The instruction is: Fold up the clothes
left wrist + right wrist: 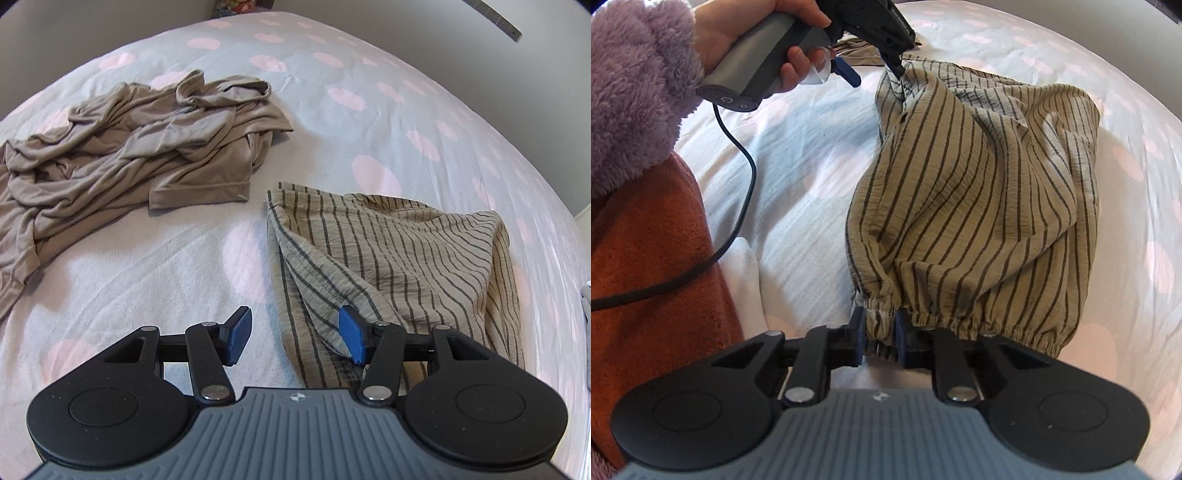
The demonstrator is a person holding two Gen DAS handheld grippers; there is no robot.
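Right gripper (880, 334) jaws are clamped on the striped garment (979, 192) waistband; left gripper (295, 334) jaws gape, cloth edge between them, ungrasped.

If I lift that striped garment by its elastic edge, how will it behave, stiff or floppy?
Probably floppy: the striped garment sags in soft folds on the bed. It looks thin and crinkled, so likely light. The right gripper pinches only the gathered elastic edge, so the rest would likely hang and bunch.
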